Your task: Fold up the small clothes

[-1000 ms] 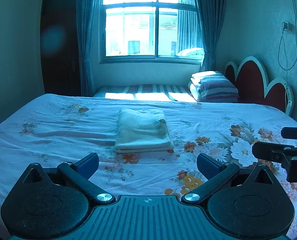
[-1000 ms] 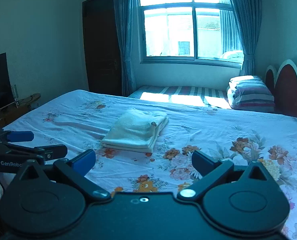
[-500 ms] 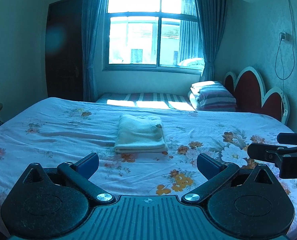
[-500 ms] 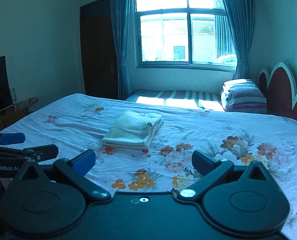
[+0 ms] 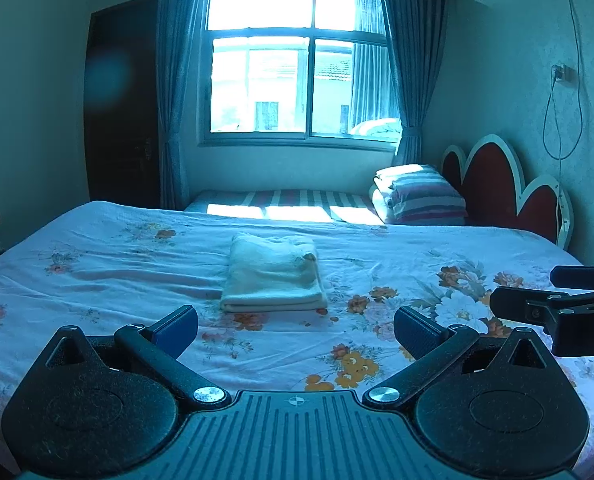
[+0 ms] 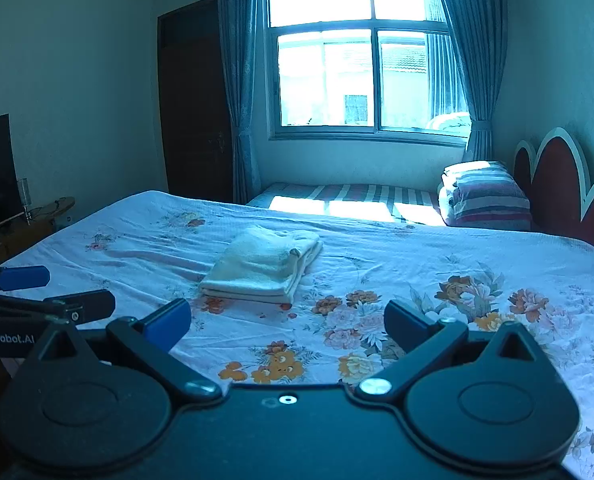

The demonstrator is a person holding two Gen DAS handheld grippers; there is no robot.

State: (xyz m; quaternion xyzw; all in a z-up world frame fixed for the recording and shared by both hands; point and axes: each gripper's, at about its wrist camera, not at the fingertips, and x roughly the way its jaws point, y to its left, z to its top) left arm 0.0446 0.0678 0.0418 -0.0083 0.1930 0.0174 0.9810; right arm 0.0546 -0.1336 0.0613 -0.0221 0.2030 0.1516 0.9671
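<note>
Two pairs of black two-finger tongs with blue pads, both spread wide and empty. Left gripper (image 5: pixel 295 326) held low over the near edge of the bed, nothing between its fingers; right gripper (image 6: pixel 287 322) the same, level with it and just beside it, each showing at the edge of the other's view. No contact with any cloth.

Beyond the fingertips, well apart from both: a cream terry garment folded into a neat layered rectangle (image 5: pixel 273 274), lying flat near the middle of the white floral bedsheet (image 5: pixel 417 264). Edges stacked and fairly square, one small corner peeking up at the far right. No other loose clothing visible on the sheet.

Farther out: a striped folded quilt stack (image 5: pixel 421 196) against the red scalloped headboard (image 5: pixel 493 184), a bright window with blue curtains (image 5: pixel 301 64), a dark door at left.

Judging by the layout, fold apparently finished; step in hand looks like standing clear of the bundle. Next move, if any: either fetching another small garment from out of view, or a light squaring of that raised corner, calling for a slow forward reach and a gentle pinch so the layers do not slide.
</note>
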